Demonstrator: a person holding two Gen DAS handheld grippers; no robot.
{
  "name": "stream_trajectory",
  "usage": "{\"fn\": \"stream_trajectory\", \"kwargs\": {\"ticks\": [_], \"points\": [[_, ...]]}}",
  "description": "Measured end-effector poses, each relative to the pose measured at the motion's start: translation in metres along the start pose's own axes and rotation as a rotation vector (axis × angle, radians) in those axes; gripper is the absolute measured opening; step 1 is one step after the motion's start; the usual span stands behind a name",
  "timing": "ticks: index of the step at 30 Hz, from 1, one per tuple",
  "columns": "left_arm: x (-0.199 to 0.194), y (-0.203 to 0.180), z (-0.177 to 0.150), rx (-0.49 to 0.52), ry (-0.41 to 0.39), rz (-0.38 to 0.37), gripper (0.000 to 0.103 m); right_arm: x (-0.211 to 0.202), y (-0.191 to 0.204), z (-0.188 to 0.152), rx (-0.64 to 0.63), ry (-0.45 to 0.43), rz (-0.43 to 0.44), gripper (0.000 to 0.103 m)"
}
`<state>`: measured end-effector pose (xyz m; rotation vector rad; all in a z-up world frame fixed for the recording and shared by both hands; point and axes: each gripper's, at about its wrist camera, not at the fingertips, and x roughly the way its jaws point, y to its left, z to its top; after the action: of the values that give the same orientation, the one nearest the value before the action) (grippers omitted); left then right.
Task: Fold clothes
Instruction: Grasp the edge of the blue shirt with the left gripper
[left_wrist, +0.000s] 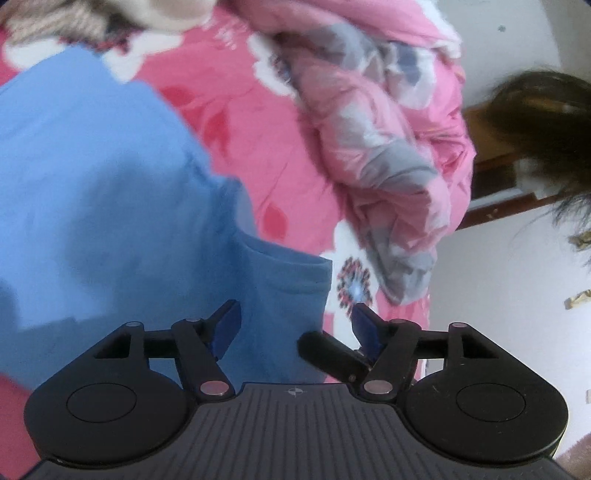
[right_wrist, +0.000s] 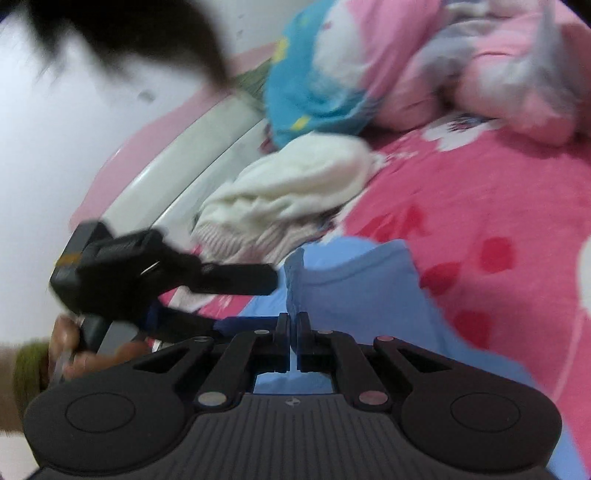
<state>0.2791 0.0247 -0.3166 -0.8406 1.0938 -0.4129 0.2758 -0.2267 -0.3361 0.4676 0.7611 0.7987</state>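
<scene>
In the left wrist view we see one blue shirt (left_wrist: 103, 192) spread over the left and near part of the pink flowered bedsheet (left_wrist: 243, 122), with one bunched pink quilt (left_wrist: 388, 140) to the right and dark hair (left_wrist: 546, 133) at the far right. Our left gripper (left_wrist: 295, 325) has its jaws wide apart, with blue cloth lying between them and nothing pinched. In the right wrist view the left gripper (right_wrist: 236, 280) reaches in from the left, held by one hand (right_wrist: 70, 343). Farther off lie one cream sweater (right_wrist: 291, 181) and one turquoise pillow (right_wrist: 317, 81). Our right gripper (right_wrist: 294, 325) is clamped on the blue shirt (right_wrist: 351, 295), a fold rising between its jaws.
</scene>
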Motion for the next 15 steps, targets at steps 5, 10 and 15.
{"fn": "stream_trajectory", "kwargs": {"ticks": [5, 10, 15], "points": [[-0.008, 0.026, -0.008, -0.092, 0.066, 0.029, 0.064, 0.021, 0.043, -0.019, -0.062, 0.08, 0.034, 0.002], [-0.01, 0.05, -0.014, -0.106, 0.09, 0.074, 0.037, 0.04, 0.074, -0.045, -0.153, 0.174, 0.044, 0.003], [-0.011, 0.073, -0.021, -0.09, 0.114, 0.129, 0.011, 0.035, 0.074, -0.05, -0.124, 0.256, 0.018, 0.01]]}}
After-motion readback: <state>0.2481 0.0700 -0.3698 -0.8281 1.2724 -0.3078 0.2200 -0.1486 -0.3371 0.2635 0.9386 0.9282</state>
